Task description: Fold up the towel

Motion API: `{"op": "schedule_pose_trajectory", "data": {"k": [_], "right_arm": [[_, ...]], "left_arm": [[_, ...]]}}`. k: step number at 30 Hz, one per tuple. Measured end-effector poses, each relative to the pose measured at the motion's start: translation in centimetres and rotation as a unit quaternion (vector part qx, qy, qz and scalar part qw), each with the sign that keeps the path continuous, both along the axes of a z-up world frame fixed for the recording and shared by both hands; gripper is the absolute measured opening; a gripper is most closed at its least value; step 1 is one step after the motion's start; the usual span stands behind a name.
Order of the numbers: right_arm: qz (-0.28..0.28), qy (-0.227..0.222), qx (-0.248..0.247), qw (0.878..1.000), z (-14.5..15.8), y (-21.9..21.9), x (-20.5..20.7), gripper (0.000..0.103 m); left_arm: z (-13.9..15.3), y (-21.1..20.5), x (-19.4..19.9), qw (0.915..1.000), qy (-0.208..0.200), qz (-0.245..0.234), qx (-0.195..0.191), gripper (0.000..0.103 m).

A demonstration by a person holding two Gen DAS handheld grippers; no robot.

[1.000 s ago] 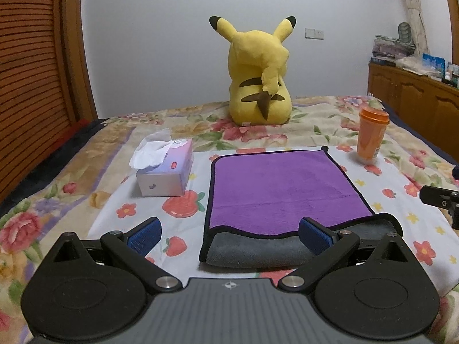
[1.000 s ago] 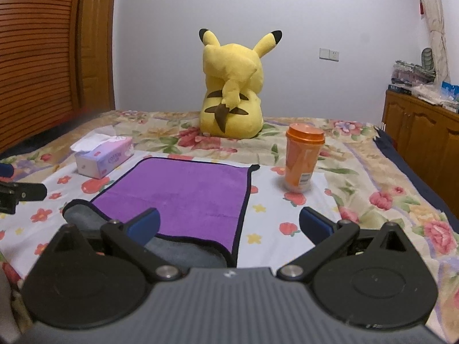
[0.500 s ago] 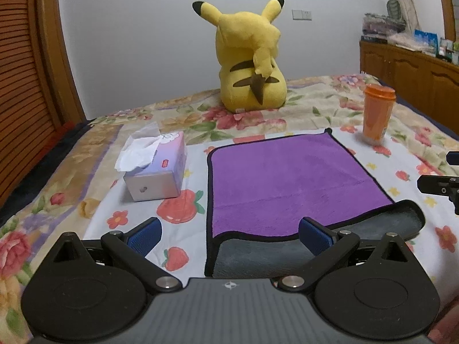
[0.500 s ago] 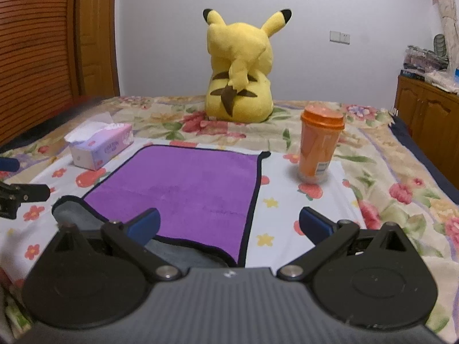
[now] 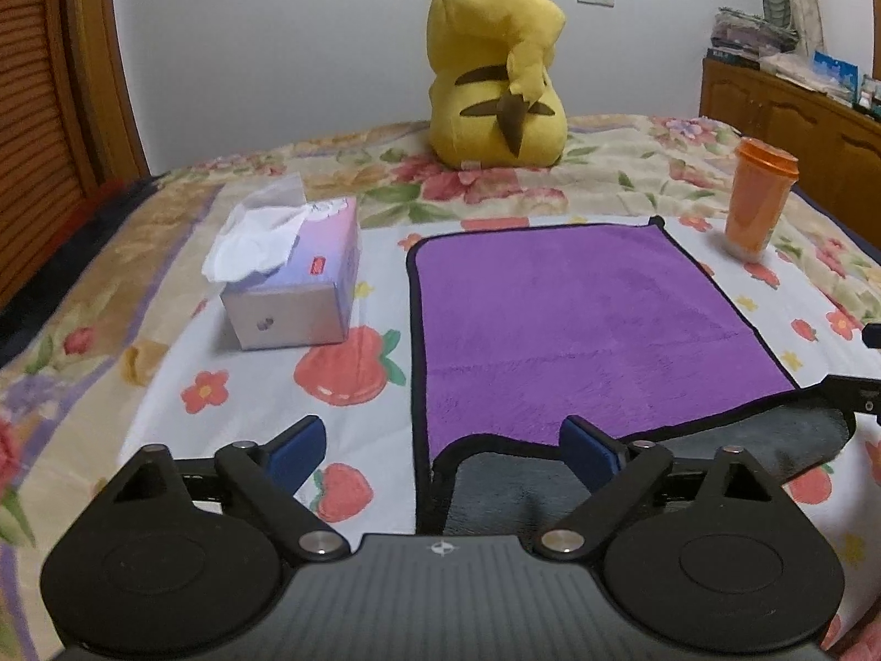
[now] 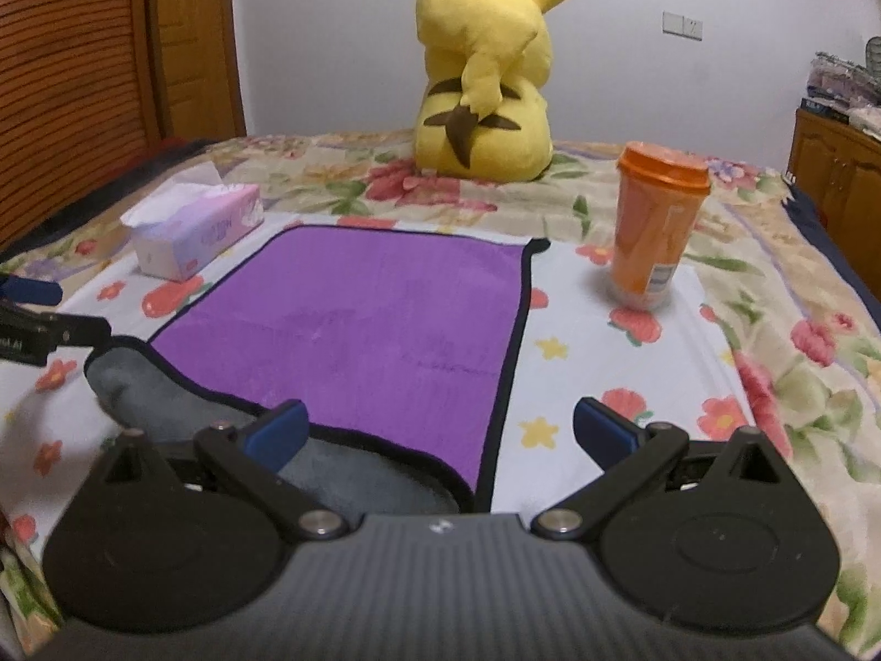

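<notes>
Fuzzy cloth towel (image 5: 572, 319) (grey underside), matt plastic cup (image 6: 655, 226).

Both grippers (image 5: 440, 449) nearer the towel (image 5: 578, 325)

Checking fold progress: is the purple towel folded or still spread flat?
Partly folded. The purple towel lies mostly spread on the bed, but its near edge is turned over, showing the grey underside.

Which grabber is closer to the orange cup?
The right one. The right gripper sits at the towel's near right corner, with the orange cup just ahead to its right. The left gripper is at the near left corner, the whole towel away.
</notes>
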State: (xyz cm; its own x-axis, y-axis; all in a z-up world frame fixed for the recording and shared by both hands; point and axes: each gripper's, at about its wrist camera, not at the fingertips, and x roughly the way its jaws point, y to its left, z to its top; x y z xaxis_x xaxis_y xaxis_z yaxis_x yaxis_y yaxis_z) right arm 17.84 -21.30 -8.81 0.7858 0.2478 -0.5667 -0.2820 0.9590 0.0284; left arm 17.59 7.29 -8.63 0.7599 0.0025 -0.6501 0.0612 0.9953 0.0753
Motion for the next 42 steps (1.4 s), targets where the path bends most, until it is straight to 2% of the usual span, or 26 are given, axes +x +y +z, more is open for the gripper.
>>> {"op": "schedule_pose_trajectory", "data": {"k": [2,3,6,16,22,27,30,33,36,37,39,40,41,42], "right_arm": [[0.005,0.012,-0.001,1.000,-0.3,0.0,0.3,0.090],[0.009,0.018,0.001,1.000,-0.5,0.0,0.5,0.088],[0.013,0.032,0.002,0.999,-1.0,0.1,0.8,0.088],[0.017,0.077,0.006,0.997,-2.3,-0.1,2.0,0.087],[0.018,0.100,0.026,0.994,-2.7,-0.5,2.4,0.080],[0.023,0.111,0.035,0.993,-2.7,-0.7,2.5,0.070],[0.028,0.117,0.039,0.992,-2.6,-0.7,2.6,0.061],[0.033,0.121,0.036,0.991,-2.6,-0.7,2.7,0.047],[0.036,0.121,0.033,0.991,-2.5,-0.7,2.7,0.026],[0.037,0.120,0.031,0.992,-2.5,-0.7,2.7,0.022],[0.040,0.119,0.034,0.991,-2.4,-0.8,2.7,0.020],[0.042,0.119,0.037,0.991,-2.4,-0.9,2.7,0.016],[0.043,0.118,0.037,0.991,-2.4,-0.9,2.8,0.008],[0.044,0.116,0.036,0.992,-2.3,-0.9,2.8,0.008]], "left_arm": [[-0.4,0.2,0.4,0.9999,0.011,-0.004,-0.008,0.089],[-0.6,0.3,0.6,0.9998,0.017,-0.007,-0.011,0.085],[-1.4,0.2,1.2,0.9991,0.035,-0.019,-0.013,0.073],[-3.2,0.6,2.4,0.9963,0.078,-0.027,-0.021,0.061],[-3.3,0.3,2.2,0.9952,0.087,-0.036,-0.025,0.047],[-3.3,0.1,2.1,0.9947,0.089,-0.043,-0.027,0.039],[-3.4,0.1,2.1,0.9945,0.090,-0.046,-0.027,0.032],[-3.3,0.0,2.0,0.9942,0.090,-0.051,-0.029,0.021],[-3.1,-0.2,1.9,0.9941,0.086,-0.059,-0.029,0.012],[-3.0,-0.3,1.8,0.9942,0.083,-0.061,-0.028,0.010],[-2.7,-0.5,1.6,0.9944,0.077,-0.066,-0.028,0.010],[-2.6,-0.5,1.6,0.9945,0.075,-0.067,-0.028,0.009],[-2.4,-0.6,1.5,0.9946,0.072,-0.069,-0.029,0.009],[-2.3,-0.6,1.5,0.9947,0.069,-0.070,-0.029,0.009]]}}
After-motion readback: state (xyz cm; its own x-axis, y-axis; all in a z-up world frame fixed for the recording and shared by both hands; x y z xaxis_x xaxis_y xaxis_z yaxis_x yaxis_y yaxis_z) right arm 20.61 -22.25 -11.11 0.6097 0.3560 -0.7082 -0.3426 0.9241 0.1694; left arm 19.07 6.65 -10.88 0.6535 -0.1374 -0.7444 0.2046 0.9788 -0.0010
